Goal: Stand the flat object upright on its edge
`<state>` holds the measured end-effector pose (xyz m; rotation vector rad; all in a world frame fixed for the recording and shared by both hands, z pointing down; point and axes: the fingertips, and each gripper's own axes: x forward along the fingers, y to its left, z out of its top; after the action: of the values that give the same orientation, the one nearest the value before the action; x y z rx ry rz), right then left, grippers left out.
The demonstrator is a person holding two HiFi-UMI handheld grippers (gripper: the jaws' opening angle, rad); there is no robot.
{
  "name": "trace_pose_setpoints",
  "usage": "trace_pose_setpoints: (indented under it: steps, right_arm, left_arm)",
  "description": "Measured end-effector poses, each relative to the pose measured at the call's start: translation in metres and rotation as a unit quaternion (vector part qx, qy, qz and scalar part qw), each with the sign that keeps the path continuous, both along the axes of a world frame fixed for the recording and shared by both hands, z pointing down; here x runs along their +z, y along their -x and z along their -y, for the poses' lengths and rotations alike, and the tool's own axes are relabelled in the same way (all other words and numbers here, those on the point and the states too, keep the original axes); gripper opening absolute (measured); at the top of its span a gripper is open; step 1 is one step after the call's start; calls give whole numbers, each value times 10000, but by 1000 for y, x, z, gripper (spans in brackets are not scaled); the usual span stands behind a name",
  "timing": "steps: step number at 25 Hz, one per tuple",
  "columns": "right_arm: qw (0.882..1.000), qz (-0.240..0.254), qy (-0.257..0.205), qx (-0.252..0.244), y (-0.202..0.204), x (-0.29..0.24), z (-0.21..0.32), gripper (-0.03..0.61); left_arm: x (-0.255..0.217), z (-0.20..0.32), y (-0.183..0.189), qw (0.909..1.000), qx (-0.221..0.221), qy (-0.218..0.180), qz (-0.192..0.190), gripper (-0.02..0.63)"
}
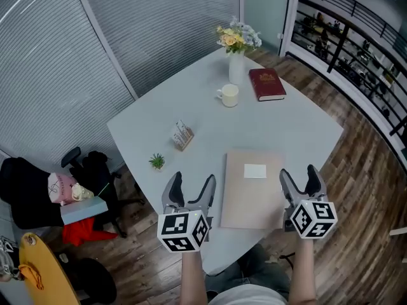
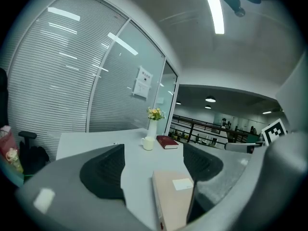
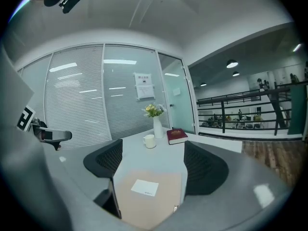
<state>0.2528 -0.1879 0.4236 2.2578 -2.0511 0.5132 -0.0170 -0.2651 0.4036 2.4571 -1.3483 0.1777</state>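
Observation:
A flat beige book [image 1: 250,188] with a small white label lies flat on the pale grey table [image 1: 280,129] near its front edge. My left gripper [image 1: 189,187] stands open just left of the book, nothing between its fingers. My right gripper [image 1: 297,182] is open at the book's right edge. In the left gripper view the beige book [image 2: 174,198] lies low and right, partly under the right jaw, with the left gripper [image 2: 153,170] open. In the right gripper view the beige book [image 3: 147,196] lies between the jaws of the open right gripper [image 3: 153,167].
Farther back on the table stand a white vase of flowers [image 1: 236,49], a white mug [image 1: 228,95], a red book [image 1: 266,84], a small card holder [image 1: 182,135] and a tiny potted plant [image 1: 157,162]. Left of the table stands a black chair [image 1: 95,170] with bags.

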Motion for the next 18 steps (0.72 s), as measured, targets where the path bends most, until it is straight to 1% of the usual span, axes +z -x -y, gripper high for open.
trace_pose_setpoints:
  steps: [5,10,14,18]
  right_arm:
    - [9994,105,303,-142,-4,21,12,413]
    - [9970,352,622,-308,-10,53,23,413]
    - [9930,636,903,-415,-17,80,30,414]
    - [9882,856,1182,-468,-23,108,35,414]
  left_arm:
    - [23,7,-13,9994,129,329,-10,365]
    - [63,8,-23,9963,146,850,44,365]
    - [94,3,-29,9919,172,1251,144,365]
    - [123,-1,-41,9853,268,1672,218,365]
